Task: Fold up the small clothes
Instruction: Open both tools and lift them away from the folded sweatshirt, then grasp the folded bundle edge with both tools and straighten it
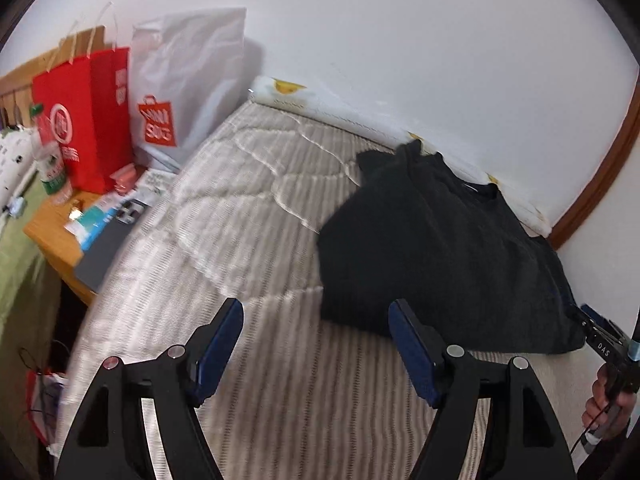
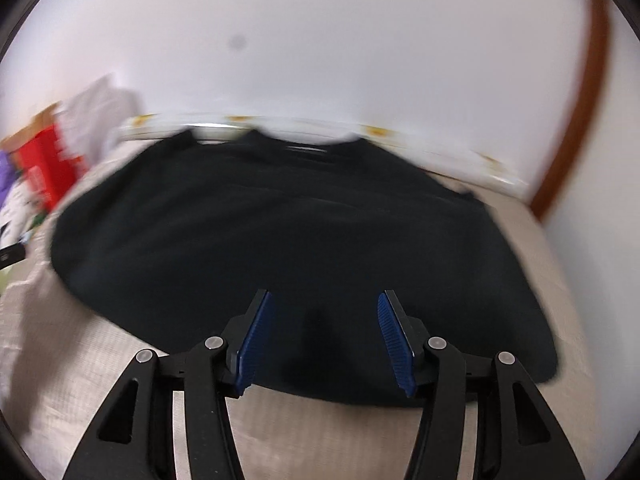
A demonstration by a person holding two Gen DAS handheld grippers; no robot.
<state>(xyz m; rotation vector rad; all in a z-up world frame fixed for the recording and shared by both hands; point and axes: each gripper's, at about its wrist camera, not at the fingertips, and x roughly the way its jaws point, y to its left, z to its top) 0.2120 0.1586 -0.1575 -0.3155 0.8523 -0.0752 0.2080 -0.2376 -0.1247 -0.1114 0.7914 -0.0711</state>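
A black shirt (image 1: 440, 248) lies partly folded on the striped beige bed cover (image 1: 240, 220), its collar toward the wall. My left gripper (image 1: 316, 312) is open and empty above the cover, just left of the shirt's near edge. My right gripper (image 2: 324, 304) is open and empty over the near hem of the shirt (image 2: 280, 232), jaws apart above the cloth. The right gripper also shows at the right edge of the left wrist view (image 1: 600, 332), at the shirt's corner.
A red paper bag (image 1: 84, 120) and a white shopping bag (image 1: 184, 80) stand on a wooden side table (image 1: 52, 236) left of the bed, with a bottle and small items. The white wall (image 1: 400, 40) runs along the bed's far side. A brown door frame (image 1: 600, 184) stands at the right.
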